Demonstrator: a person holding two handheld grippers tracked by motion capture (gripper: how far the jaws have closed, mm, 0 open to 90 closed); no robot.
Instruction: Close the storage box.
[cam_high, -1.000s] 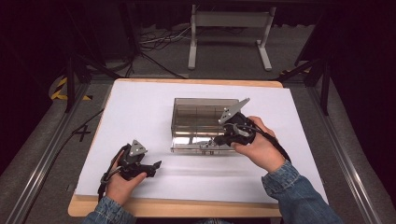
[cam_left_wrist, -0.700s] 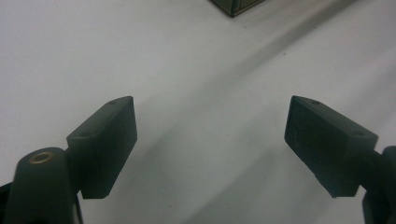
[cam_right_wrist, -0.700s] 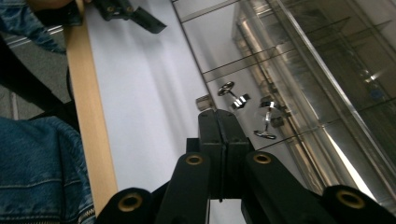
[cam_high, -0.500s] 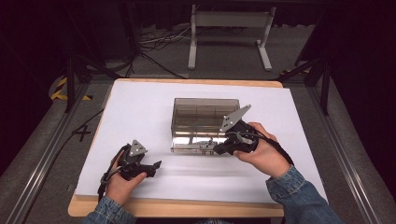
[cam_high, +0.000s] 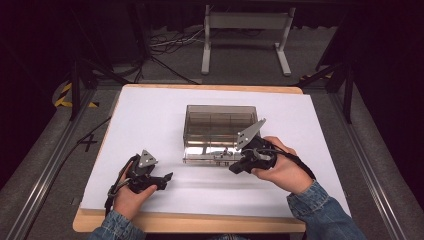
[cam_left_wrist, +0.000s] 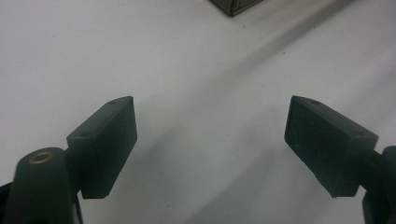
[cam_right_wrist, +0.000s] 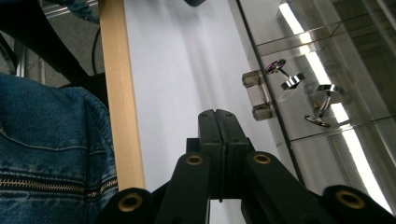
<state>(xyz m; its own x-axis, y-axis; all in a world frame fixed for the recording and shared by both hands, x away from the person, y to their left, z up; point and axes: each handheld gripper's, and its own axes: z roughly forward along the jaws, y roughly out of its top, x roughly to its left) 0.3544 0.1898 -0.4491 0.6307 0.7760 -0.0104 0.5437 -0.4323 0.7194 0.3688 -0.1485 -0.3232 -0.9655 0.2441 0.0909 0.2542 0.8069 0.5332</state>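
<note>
The white surface carries a clear box at its middle, with 2 metal cufflinks inside. The right hand-held gripper, jaws pressed together on nothing, sits at the box's near wall; the left hand-held gripper rests wide apart, holding nothing

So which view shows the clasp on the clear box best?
The right gripper view: the clasp sits close and sharp ahead of the shut right gripper. The high view shows it tiny; the left gripper view catches just a box corner.
</note>
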